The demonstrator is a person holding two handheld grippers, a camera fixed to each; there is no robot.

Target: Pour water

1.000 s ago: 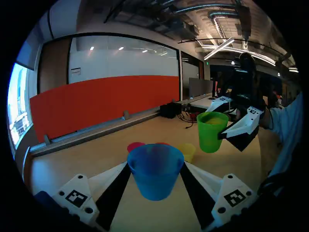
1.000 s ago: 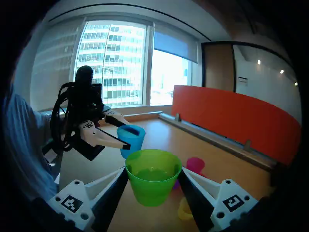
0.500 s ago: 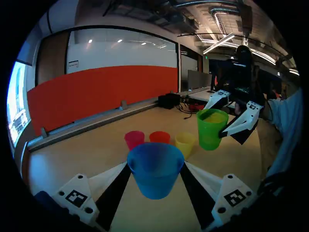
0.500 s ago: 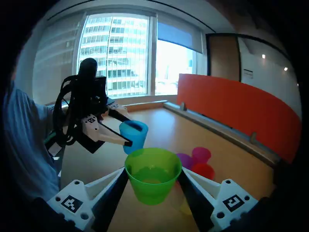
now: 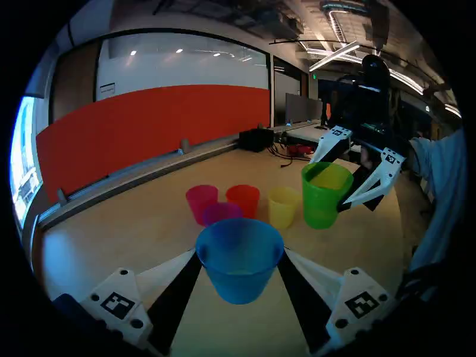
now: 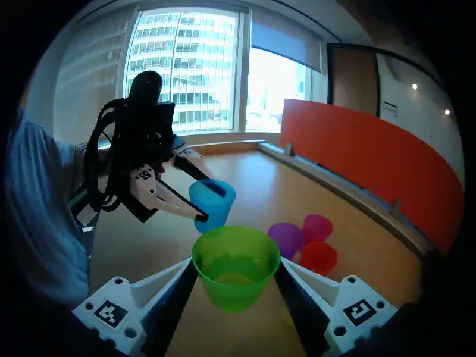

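The left gripper (image 5: 240,257) clamps the upright blue cup (image 5: 240,272), and the right gripper (image 6: 235,265) grips the green cup (image 6: 235,287) (also upright) to the blue cup's right, apart from it.

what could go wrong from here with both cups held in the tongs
1. The green cup in the right tongs and the blue cup in the left tongs are apart; a pour across that gap may miss and wet the table.
2. Both tapered cups are pinched only at their sides, so tilting one might let it slip.
3. The pink cup, purple cup, red cup and yellow cup stand near the green one; a low swing could topple them.
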